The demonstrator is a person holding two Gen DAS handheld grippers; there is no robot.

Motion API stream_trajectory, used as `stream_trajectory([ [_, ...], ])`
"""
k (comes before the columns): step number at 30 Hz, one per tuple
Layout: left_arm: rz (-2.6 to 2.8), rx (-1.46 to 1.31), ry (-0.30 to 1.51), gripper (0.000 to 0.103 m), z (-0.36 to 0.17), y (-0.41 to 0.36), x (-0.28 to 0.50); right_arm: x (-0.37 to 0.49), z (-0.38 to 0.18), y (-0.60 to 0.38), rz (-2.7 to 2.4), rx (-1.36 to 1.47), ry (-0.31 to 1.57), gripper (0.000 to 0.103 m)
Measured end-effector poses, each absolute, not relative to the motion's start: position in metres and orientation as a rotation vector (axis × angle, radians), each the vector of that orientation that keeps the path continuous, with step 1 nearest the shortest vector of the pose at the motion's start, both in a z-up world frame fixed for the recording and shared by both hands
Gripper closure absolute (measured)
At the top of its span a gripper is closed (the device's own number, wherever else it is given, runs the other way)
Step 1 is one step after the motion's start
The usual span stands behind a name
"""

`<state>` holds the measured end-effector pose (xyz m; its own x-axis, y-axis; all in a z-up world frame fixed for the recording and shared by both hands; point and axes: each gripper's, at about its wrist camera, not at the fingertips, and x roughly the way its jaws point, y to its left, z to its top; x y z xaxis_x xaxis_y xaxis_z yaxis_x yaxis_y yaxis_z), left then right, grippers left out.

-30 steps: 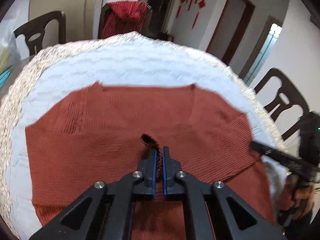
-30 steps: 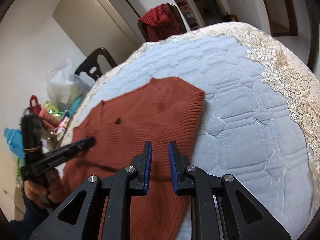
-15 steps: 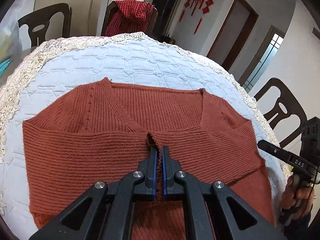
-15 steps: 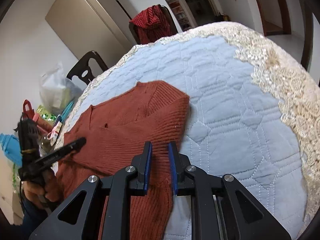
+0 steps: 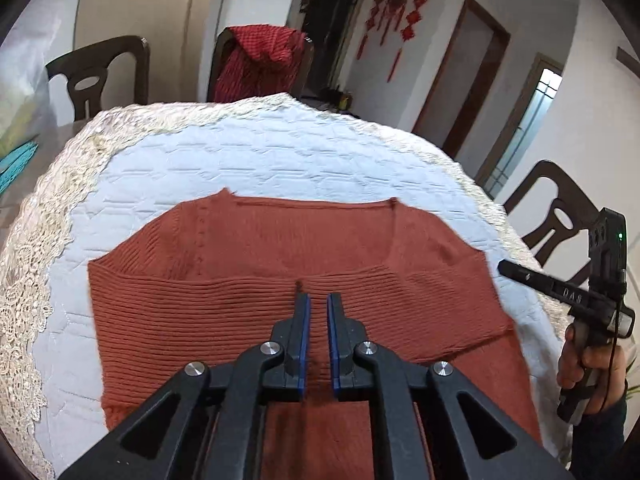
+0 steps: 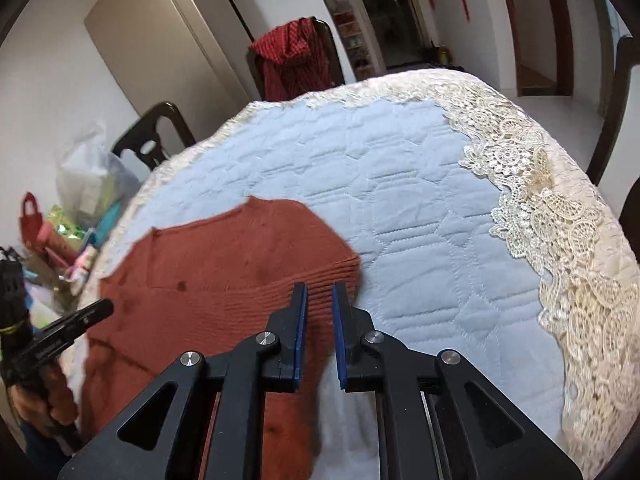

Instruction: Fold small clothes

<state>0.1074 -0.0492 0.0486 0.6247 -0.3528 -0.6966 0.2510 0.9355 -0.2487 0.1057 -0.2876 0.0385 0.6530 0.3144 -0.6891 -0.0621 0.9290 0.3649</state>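
Observation:
A rust-red ribbed sweater (image 5: 240,300) lies flat on the quilted white tablecloth (image 5: 260,160), with its sleeves folded across the body. My left gripper (image 5: 318,300) hovers over the middle of the folded sleeves; its jaws are opening and nothing is between them. In the right wrist view the sweater (image 6: 240,264) fills the left half. My right gripper (image 6: 320,290) hangs over the sweater's right edge; its jaws are closing, with a gap and no cloth between the pads. Each gripper shows in the other's view: the right gripper (image 5: 506,267) and the left gripper (image 6: 102,308).
Lace trim (image 6: 560,240) runs round the table's edge. Dark wooden chairs stand around it; a red checked garment (image 5: 256,64) hangs over the far one, and another chair (image 5: 556,208) is at the right. Bags and packets (image 6: 80,200) are piled at the left.
My left gripper has let go of the pinch of sweater it held, and the cloth now lies flat. Both grippers have drawn back slightly. The right gripper's gap has narrowed.

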Motion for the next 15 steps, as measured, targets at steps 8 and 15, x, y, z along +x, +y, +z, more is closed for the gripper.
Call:
stream_trajectory([
  [8, -0.390, -0.094, 0.886, 0.092, 0.020, -0.065, 0.088, 0.074, 0.015, -0.266, 0.261, 0.223, 0.898, 0.090],
  [15, -0.361, -0.058, 0.842, 0.083, 0.045, -0.072, 0.104, 0.090, 0.034, -0.268, 0.246, 0.223, 0.864, 0.090],
])
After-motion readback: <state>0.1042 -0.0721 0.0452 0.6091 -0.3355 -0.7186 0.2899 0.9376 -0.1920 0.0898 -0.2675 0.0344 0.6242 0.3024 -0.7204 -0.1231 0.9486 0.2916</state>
